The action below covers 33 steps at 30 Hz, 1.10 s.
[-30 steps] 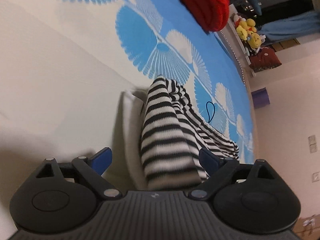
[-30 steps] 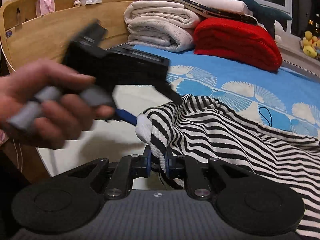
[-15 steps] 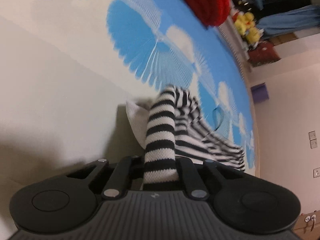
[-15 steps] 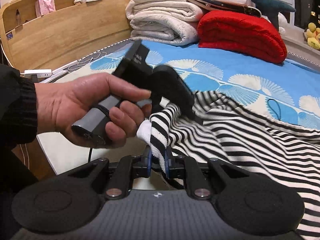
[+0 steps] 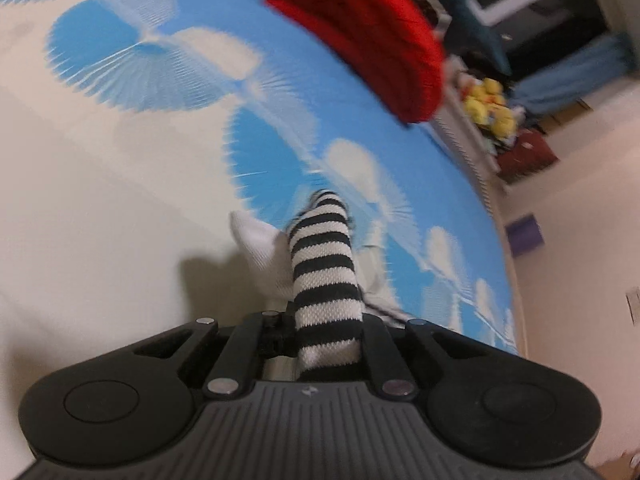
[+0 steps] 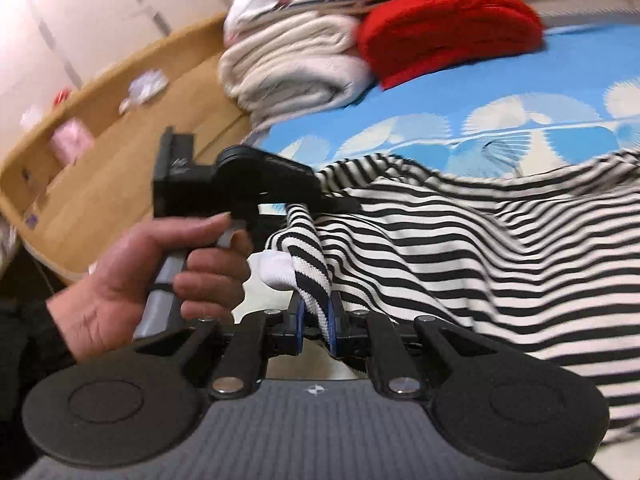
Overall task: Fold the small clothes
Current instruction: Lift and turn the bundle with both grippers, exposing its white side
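A black-and-white striped garment with a white edge lies spread over the blue patterned bed. My right gripper is shut on a striped fold of it next to the white edge. My left gripper is shut on another bunched striped part and holds it lifted above the sheet. In the right wrist view the left gripper, held by a hand, grips the cloth just beyond my right fingers.
A folded red blanket and cream blankets are stacked at the head of the bed. A wooden headboard shelf holds small items. Yellow plush toys sit beyond the bed's far edge.
My left gripper closed on the striped cloth and lifted it. Both grippers have swung and risen with the garment; the view is blurred by motion.
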Available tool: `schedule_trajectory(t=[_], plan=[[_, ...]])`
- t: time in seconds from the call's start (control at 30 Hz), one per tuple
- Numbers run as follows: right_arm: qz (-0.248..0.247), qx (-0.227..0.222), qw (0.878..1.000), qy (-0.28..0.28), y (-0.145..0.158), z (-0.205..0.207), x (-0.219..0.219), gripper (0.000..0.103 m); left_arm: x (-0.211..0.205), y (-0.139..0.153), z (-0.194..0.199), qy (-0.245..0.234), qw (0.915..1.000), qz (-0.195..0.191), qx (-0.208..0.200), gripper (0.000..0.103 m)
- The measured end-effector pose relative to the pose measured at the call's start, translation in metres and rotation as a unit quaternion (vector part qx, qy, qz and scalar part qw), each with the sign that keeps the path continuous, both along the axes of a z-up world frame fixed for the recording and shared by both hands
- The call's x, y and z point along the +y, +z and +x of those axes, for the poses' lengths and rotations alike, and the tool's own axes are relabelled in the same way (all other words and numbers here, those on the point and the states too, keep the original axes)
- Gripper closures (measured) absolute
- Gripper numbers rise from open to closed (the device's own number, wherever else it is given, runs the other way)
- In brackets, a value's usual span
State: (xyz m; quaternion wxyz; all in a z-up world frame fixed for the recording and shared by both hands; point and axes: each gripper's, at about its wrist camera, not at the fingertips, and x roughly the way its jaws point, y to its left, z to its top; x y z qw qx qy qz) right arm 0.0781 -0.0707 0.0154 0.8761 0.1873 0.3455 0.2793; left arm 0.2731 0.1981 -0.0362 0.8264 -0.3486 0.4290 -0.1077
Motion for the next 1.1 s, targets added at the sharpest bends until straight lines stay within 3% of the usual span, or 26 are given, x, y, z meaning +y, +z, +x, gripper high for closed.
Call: schedule_trajectory(t=[0.1, 0.27, 0.33, 0.37, 0.4, 0.47, 0.53, 0.67, 0.73, 0.8, 0.87, 1.0, 1.1], plan=[[0.017, -0.004, 0.999, -0.036, 0.012, -0.005, -0.037, 0.092, -0.036, 0.023, -0.002, -0.025, 0.9993, -0.001, -0.028, 0.094], [0.031, -0.015, 0.994, -0.108, 0.027, -0.018, -0.11, 0.094, -0.135, 0.058, 0.007, -0.072, 0.9948, -0.004, -0.071, 0.092], [0.035, -0.022, 0.988, -0.147, 0.031, -0.027, -0.146, 0.094, -0.177, 0.07, 0.008, -0.097, 0.9909, -0.009, -0.093, 0.08], [0.034, -0.027, 0.985, -0.169, 0.032, -0.032, -0.166, 0.095, -0.194, 0.075, 0.007, -0.113, 0.9884, -0.012, -0.101, 0.064], [0.033, -0.03, 0.981, -0.191, 0.032, -0.036, -0.185, 0.095, -0.208, 0.078, 0.005, -0.129, 0.9856, -0.016, -0.108, 0.055], [0.035, -0.02, 0.971, -0.237, 0.031, -0.044, -0.224, 0.095, -0.229, 0.082, -0.003, -0.146, 0.981, 0.006, -0.127, 0.053], [0.023, 0.007, 0.961, -0.276, 0.023, -0.044, -0.251, 0.096, -0.238, 0.083, -0.009, -0.158, 0.9775, 0.032, -0.137, 0.053], [0.007, 0.135, 0.924, -0.357, -0.019, -0.037, -0.302, 0.096, -0.226, 0.075, -0.015, -0.159, 0.9783, 0.042, -0.126, 0.053], [-0.007, 0.192, 0.913, -0.36, -0.037, -0.032, -0.313, 0.094, -0.221, 0.077, -0.023, -0.159, 0.9758, 0.077, -0.128, 0.053], [-0.022, 0.219, 0.905, -0.363, -0.039, -0.028, -0.321, 0.091, -0.216, 0.077, -0.031, -0.179, 0.9712, 0.108, -0.114, 0.053], [-0.028, 0.192, 0.91, -0.365, -0.02, -0.023, -0.33, 0.09, -0.217, 0.079, -0.043, -0.205, 0.9624, 0.14, -0.111, 0.053], [-0.072, 0.097, 0.94, -0.319, 0.014, 0.007, -0.342, 0.053, -0.225, 0.066, -0.067, -0.236, 0.9541, 0.155, -0.099, 0.053], [-0.065, 0.121, 0.964, -0.226, -0.005, 0.044, -0.337, 0.049, -0.239, 0.046, -0.078, -0.265, 0.9426, 0.188, -0.076, 0.054]])
